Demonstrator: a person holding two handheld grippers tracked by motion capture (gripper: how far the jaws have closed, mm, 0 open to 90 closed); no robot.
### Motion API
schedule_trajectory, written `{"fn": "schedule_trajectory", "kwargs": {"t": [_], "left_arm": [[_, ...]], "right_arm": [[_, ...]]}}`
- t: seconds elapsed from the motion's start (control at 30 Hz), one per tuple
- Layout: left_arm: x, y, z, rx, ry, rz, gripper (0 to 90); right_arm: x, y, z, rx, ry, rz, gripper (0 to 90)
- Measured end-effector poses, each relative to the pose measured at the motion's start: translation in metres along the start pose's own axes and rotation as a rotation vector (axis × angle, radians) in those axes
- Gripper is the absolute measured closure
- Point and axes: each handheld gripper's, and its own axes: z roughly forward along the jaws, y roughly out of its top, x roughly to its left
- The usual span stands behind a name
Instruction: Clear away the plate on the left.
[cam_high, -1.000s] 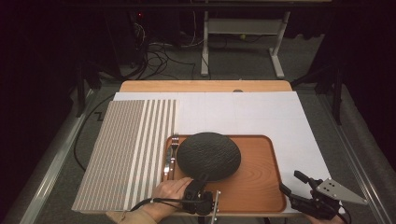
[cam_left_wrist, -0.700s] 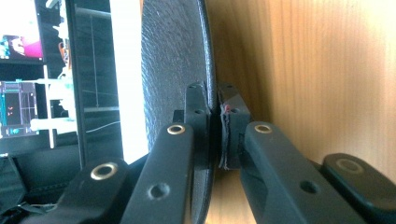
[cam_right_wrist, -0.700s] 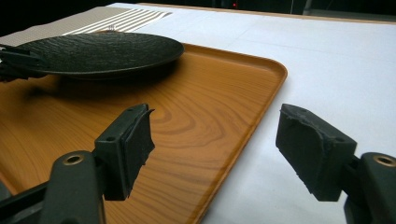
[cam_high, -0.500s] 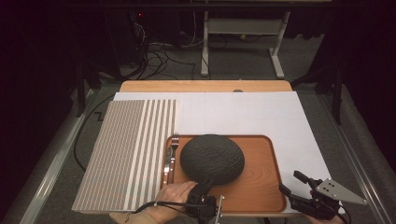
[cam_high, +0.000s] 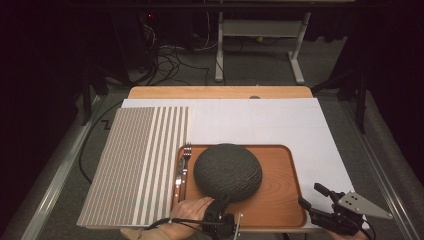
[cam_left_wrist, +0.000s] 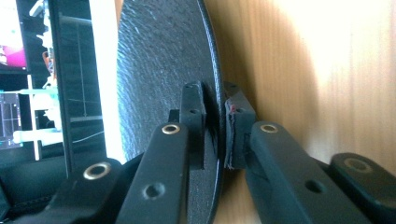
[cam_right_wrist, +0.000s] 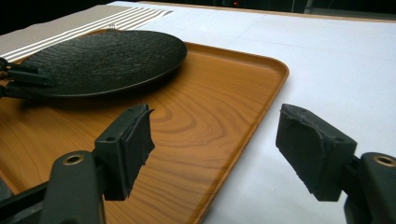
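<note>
The wooden tray (cam_high: 280, 210) is the landmark here; it lies on the white sheet (cam_high: 280, 120) that covers the surface, at the near edge. On the left half of the tray there is a dark round plate (cam_high: 228, 172) with a rough texture. The left gripper (cam_high: 219, 205) holds this plate at its near rim. In the left gripper view the two jaws are closed on the thin edge of the plate (cam_left_wrist: 163, 70), one pad on the top face and one pad on the underside, and the wood of the tray (cam_left_wrist: 303, 60) is behind it. In the right gripper view the plate (cam_right_wrist: 102, 58) looks a little raised on the side where it is held, and there is a dark shadow under it on the tray (cam_right_wrist: 196, 116). I cannot tell if the far rim touches the wood.

A fork (cam_high: 186, 162) lies along the left rim of the tray, just beside the plate, and its prongs point away from the person. To the left of the tray there is a striped placemat (cam_high: 135, 165), which touches the tray or is very close to it.

The right gripper (cam_high: 316, 196) is at the near right corner of the tray. Its jaws are wide apart and hold nothing; one pad is above the wood of the tray and the other is above the white sheet (cam_right_wrist: 350, 70).
</note>
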Motion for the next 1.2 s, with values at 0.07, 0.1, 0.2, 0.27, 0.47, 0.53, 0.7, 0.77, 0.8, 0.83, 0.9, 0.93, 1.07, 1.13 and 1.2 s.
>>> {"fn": "schedule_trajectory", "kwargs": {"t": [0.07,0.1,0.2,0.27,0.47,0.53,0.7,0.77,0.8,0.83,0.9,0.93,1.07,1.13,1.2], "left_arm": [[-0.002,0.001,0.001,0.000,0.003,0.007,76.4],[-0.002,0.001,0.001,0.000,0.002,0.012,76.1],[-0.006,0.003,0.003,0.000,-0.001,0.016,75.5],[-0.008,0.004,0.004,0.001,0.000,0.022,75.5],[-0.012,0.005,0.007,0.005,-0.022,0.024,74.8],[-0.013,0.005,0.008,0.008,-0.027,0.030,73.3],[-0.014,0.004,0.009,0.011,-0.034,0.024,70.2],[-0.014,0.004,0.009,0.016,-0.033,0.029,68.5],[-0.014,0.004,0.009,0.017,-0.032,0.034,68.1],[-0.014,0.004,0.009,0.018,-0.035,0.031,66.8],[-0.014,0.005,0.010,0.019,-0.035,0.037,64.2],[-0.014,0.005,0.010,0.019,-0.035,0.037,63.4],[-0.013,0.004,0.010,0.018,-0.040,0.024,58.3],[-0.014,0.005,0.010,0.022,-0.032,0.031,56.4],[-0.013,0.005,0.010,0.026,-0.033,0.023,56.1]], "right_arm": [[0.000,0.000,0.000,0.000,0.001,-0.001,27.3],[0.000,0.000,0.000,0.001,0.002,-0.001,27.3],[0.000,0.000,0.000,0.002,0.002,-0.001,27.3],[0.000,0.000,0.000,0.002,0.002,-0.001,27.3],[0.000,0.000,0.001,0.007,0.003,0.000,27.3],[0.000,0.000,0.001,0.006,0.002,0.001,27.3],[0.000,0.000,0.001,0.005,0.002,0.001,27.3],[0.000,0.000,0.001,0.006,0.002,0.001,27.3],[0.000,0.000,0.001,0.006,0.003,-0.001,27.3],[0.000,0.000,0.001,0.007,0.003,-0.001,27.3],[0.000,0.000,0.001,0.007,0.003,-0.001,27.3],[0.000,0.000,0.001,0.006,0.002,-0.001,27.3],[0.000,0.000,0.001,0.008,0.003,-0.001,27.3],[0.000,0.000,0.001,0.007,0.004,-0.004,27.3],[0.000,0.000,0.000,0.008,0.003,-0.001,27.3]]}}
